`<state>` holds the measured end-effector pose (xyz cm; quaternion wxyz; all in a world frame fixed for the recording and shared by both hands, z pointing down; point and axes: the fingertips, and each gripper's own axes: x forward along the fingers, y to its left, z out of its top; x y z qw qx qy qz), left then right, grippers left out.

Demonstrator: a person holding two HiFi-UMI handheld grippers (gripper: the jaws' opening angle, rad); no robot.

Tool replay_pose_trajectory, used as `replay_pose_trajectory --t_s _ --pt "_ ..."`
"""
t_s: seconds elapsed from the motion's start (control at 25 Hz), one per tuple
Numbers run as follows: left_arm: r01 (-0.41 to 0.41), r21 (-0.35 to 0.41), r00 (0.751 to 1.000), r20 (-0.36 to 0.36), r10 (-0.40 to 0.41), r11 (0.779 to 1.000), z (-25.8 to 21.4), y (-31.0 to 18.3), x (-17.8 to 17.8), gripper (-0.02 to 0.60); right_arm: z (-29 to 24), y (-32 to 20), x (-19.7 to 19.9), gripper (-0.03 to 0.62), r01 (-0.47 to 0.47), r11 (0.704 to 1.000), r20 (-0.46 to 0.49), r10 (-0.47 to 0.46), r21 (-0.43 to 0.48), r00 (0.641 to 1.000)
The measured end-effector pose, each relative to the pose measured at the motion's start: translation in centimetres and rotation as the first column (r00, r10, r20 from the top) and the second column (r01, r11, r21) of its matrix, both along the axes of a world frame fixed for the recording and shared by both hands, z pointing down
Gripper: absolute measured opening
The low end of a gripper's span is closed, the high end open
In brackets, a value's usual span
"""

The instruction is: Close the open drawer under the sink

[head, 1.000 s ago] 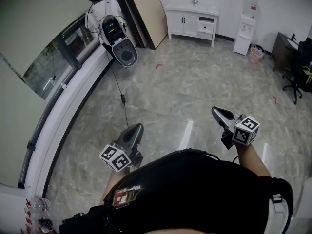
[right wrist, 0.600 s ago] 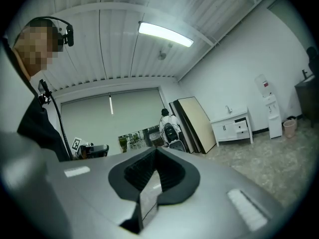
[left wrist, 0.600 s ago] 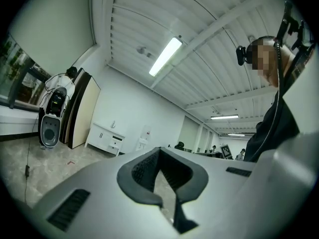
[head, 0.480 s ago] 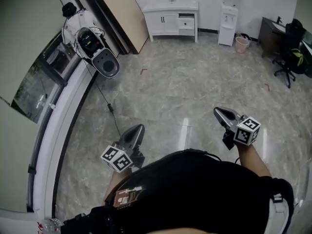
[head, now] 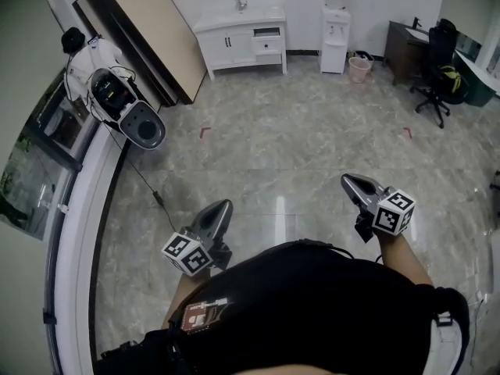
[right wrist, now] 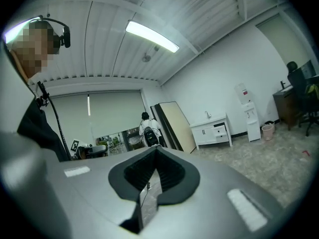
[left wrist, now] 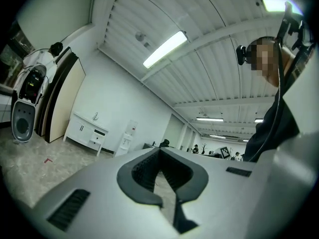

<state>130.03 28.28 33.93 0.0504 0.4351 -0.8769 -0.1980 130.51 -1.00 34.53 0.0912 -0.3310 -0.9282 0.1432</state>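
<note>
The white sink cabinet [head: 241, 41] stands against the far wall, across the room from me. Its top right drawer [head: 266, 32] is pulled out a little. The left gripper view shows the cabinet [left wrist: 87, 132] small at the left, and in the right gripper view the cabinet [right wrist: 212, 132] and its open drawer [right wrist: 220, 127] sit at mid-right. My left gripper [head: 223, 205] is held low in front of my body, shut and empty. My right gripper [head: 346, 180] is held the same way at the right, shut with nothing in it. Both point level over the bare floor, far from the cabinet.
A water dispenser [head: 335, 23] and a bin [head: 359, 69] stand right of the cabinet. A desk with an office chair [head: 434, 69] is at the far right. A large board [head: 148, 30] leans at the left wall, beside a black and white machine [head: 125, 112] with a cable on the floor.
In the head view the cabinet has slid from upper right to upper centre-left, and the desk and chair have come further in. Both grippers keep their place before my body, still shut.
</note>
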Motion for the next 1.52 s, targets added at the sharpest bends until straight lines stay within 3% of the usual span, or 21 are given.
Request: replay_pose_trajectory --t_s 0.36,0.72,0.96,1.2,1.52 --pt "-0.066 0.006 0.998 0.017 0.066 0.998 -1.3 6.4 -9.8 -0.009 -1.7 7.3 -8.0 -0.009 -0.047 0.999 0.032 0.046 0.017 0.998" --pt "-0.043 -0.002 0.999 0.011 0.043 0.999 -0.5 13.5 -16.7 -0.009 -1.5 13.3 -15.0 -0.009 -0.049 0.998 0.039 0.048 0.028 0.998" --pt "-0.012 0.011 1.0 0.003 0.012 1.0 0.4 15.5 -19.9 -0.009 -1.1 14.1 -18.8 -0.009 -0.037 0.999 0.02 0.037 0.028 0.999" --pt "0.02 -0.005 1.0 -0.024 -0.02 1.0 1.4 14.0 -23.7 -0.009 0.5 13.0 -23.7 -0.009 0.002 1.0 0.013 -0.002 0.016 1.0" --pt "0.069 -0.019 0.998 -0.002 -0.07 0.997 0.0 7.0 -31.2 -0.009 -0.2 6.7 -33.4 -0.009 0.065 0.998 0.016 -0.065 0.013 0.998"
